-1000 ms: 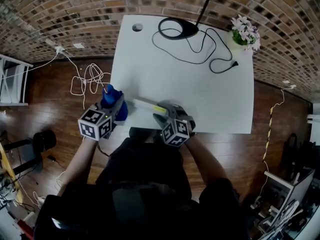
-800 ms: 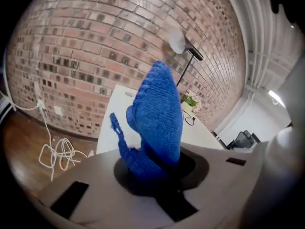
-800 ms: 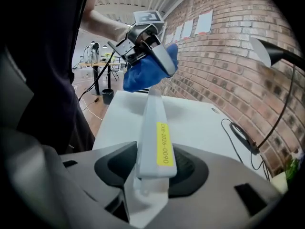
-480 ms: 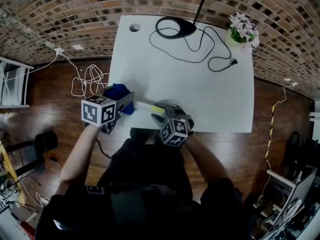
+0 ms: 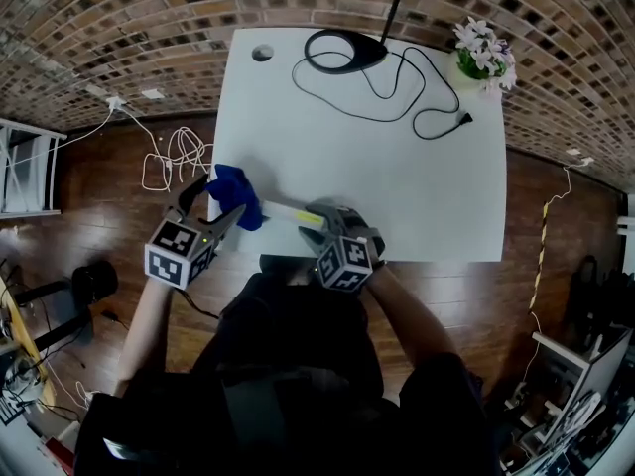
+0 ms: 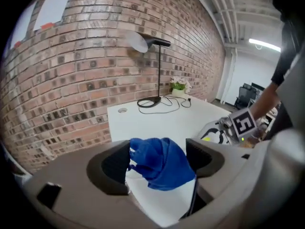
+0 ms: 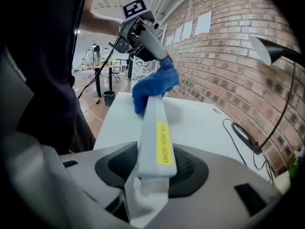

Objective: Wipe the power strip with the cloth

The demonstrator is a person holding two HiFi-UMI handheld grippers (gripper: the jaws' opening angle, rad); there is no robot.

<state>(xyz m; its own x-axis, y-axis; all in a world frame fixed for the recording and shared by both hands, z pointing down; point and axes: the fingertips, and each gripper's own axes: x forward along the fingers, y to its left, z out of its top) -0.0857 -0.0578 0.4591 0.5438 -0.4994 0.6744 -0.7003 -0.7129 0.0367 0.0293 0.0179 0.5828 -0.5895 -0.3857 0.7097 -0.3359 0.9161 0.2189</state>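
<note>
Left claw (image 6: 158, 160): just opened wide, cloth (image 5: 236, 195) between.
Right claw (image 7: 153, 170): just closed tighter, gripping power strip (image 7: 156, 132).
Cloth: desk's (image 5: 387, 177) 8 o'clock corner.

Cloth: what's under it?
The cloth is draped over the far end of the power strip, with the table below. That end of the strip is covered, so its tip can't be seen.

Tilts grey left gripper (image 5: 216, 201) down, jaws just opened wide around crumpled blue cloth (image 6: 159, 163); tightens grey right gripper (image 7: 152, 166) on white power strip (image 7: 156, 123).
</note>
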